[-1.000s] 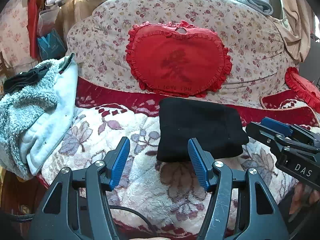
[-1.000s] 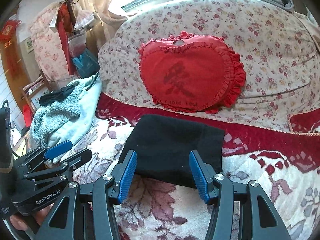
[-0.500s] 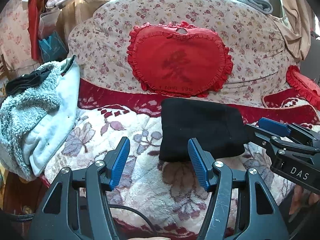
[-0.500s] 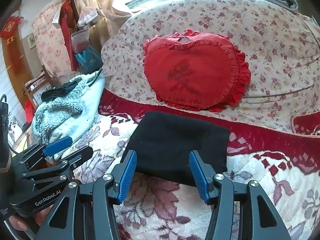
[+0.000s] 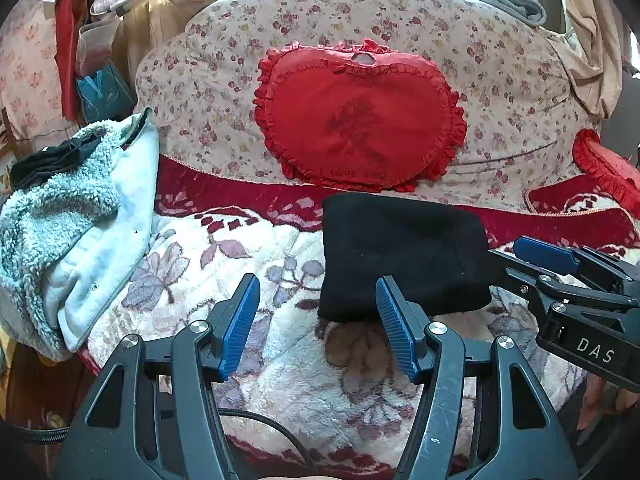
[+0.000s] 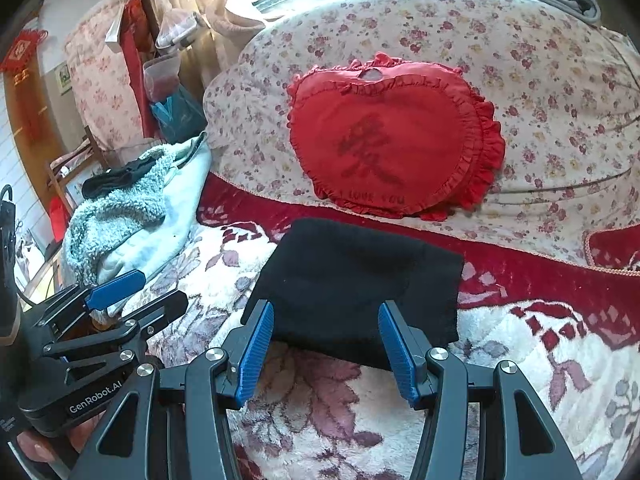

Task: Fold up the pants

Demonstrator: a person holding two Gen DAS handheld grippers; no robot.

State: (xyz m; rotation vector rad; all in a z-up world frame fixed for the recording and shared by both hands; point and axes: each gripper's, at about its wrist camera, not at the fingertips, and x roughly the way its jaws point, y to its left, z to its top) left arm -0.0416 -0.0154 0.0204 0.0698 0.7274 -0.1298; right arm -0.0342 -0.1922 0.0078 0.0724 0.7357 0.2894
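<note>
The black pants (image 5: 400, 256) lie folded into a compact rectangle on the flowered blanket (image 5: 248, 280), in front of a red heart cushion (image 5: 360, 116). They also show in the right wrist view (image 6: 352, 284). My left gripper (image 5: 316, 320) is open and empty, just short of the pants' near left corner. My right gripper (image 6: 326, 344) is open and empty, its fingertips at the pants' near edge, not touching that I can tell. The right gripper also shows in the left wrist view (image 5: 560, 272), and the left gripper in the right wrist view (image 6: 128, 300).
A pale blue fleece garment (image 5: 80, 232) is heaped at the left end of the sofa. The flowered sofa back (image 5: 520, 92) rises behind the cushion. A second red cushion (image 5: 604, 164) sits at the far right. Clutter and hanging cloth stand at the far left.
Both grippers have drawn back a little from the folded pants and drifted slightly. Both stay open and empty. The pants have not moved.
</note>
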